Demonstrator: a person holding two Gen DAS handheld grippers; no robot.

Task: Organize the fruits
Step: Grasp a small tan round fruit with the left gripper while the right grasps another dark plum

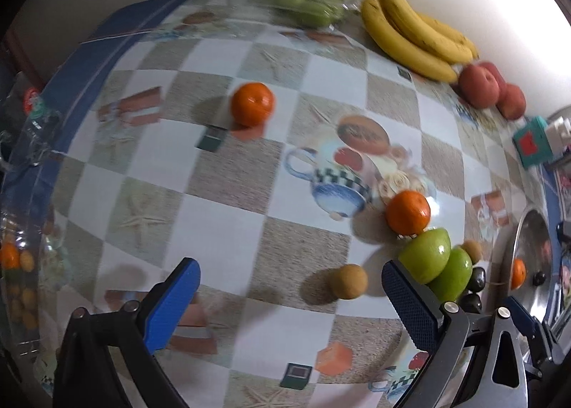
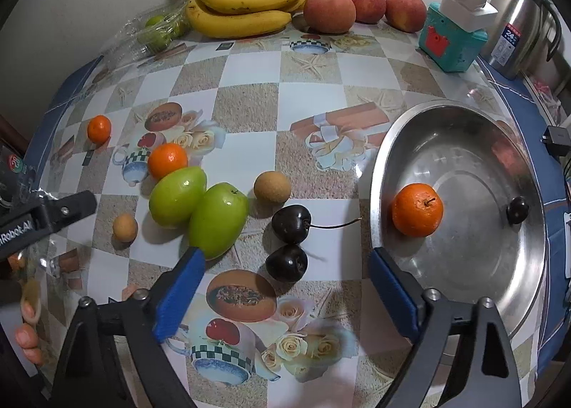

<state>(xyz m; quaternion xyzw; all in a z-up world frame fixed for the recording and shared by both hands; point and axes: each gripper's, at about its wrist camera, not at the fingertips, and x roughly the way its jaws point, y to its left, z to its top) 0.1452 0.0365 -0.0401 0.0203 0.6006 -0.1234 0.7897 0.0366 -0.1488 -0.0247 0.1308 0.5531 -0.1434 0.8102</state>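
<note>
One orange (image 2: pixel 417 210) lies in the pan (image 2: pixel 464 115).

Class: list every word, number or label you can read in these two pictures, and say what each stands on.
"nRobot.AI", cut off at the picture's edge: on the left gripper body.
"24": on the steel kettle's label; its smaller print is too small to read.
Round red-green label, left edge: too blurred to read.
</note>
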